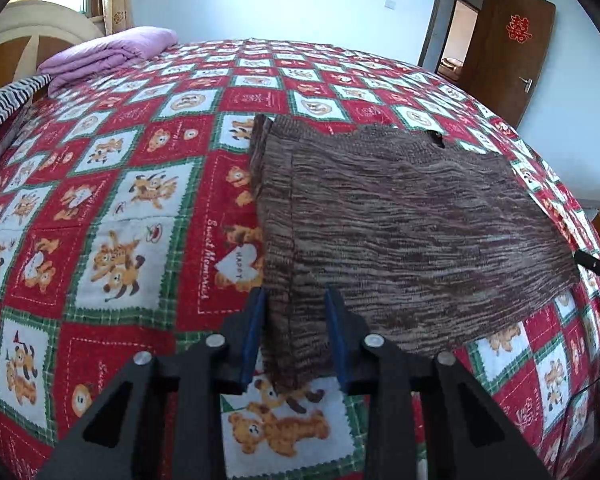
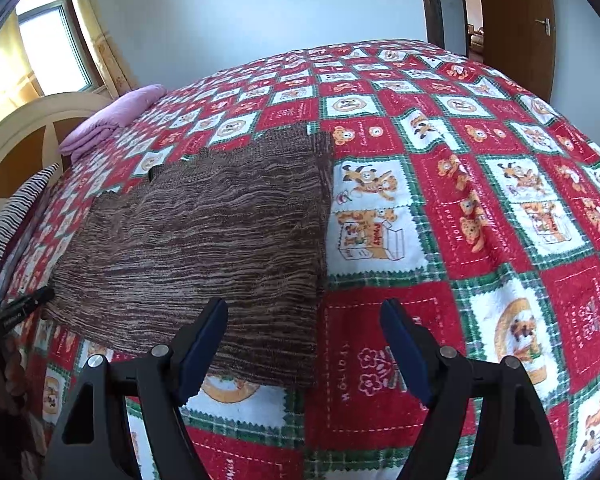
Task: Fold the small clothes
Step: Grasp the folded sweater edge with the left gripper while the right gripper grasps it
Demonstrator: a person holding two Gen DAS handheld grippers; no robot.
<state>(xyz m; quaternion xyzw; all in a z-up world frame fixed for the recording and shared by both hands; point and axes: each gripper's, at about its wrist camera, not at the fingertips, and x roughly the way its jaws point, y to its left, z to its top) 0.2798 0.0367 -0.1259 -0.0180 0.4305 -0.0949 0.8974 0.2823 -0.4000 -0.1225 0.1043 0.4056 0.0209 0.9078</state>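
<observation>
Left tool (image 1: 296, 300): blue-padded fingers (image 1: 256, 332) sit either side of the near-left corner strip of the brown knit sweater (image 1: 400, 232). Fabric runs between the pads, but a gap shows on both sides, so I can't tell if it's clamped or just straddling.

Right tool (image 2: 304, 320): fingers spread wide apart, nothing between them. Left pad (image 2: 204, 344) overlaps the sweater's (image 2: 204, 240) near edge in view; right pad is over bare bedspread (image 2: 480, 220). Contact with the cloth can't be confirmed.

Sweater lies flat on the bed, mottled brown with horizontal streaks, roughly rectangular. The left side looks doubled over: a vertical seam line runs parallel to that edge, with layered edges visible at the far-left corner. The far edge is stepped and uneven, with a small dark notch (image 1: 438, 138) in it. The near edge sits close to both tools.

In each wrist view the other tool's dark fingertip (image 1: 594, 264) shows at the opposite side of the sweater.

Bedspread is a red, white and green patchwork with cartoon bears and dogs, and covers the whole bed.

Farther back: a folded lilac blanket (image 1: 108, 54) near the headboard (image 1: 32, 36), and a striped pillow (image 1: 8, 100) at the left edge.

Behind that: a pale blue wall, a window with yellow curtains (image 2: 92, 32) on the left, and an open brown door (image 1: 508, 52) with a red paper decoration (image 1: 518, 29) on the right.
</observation>
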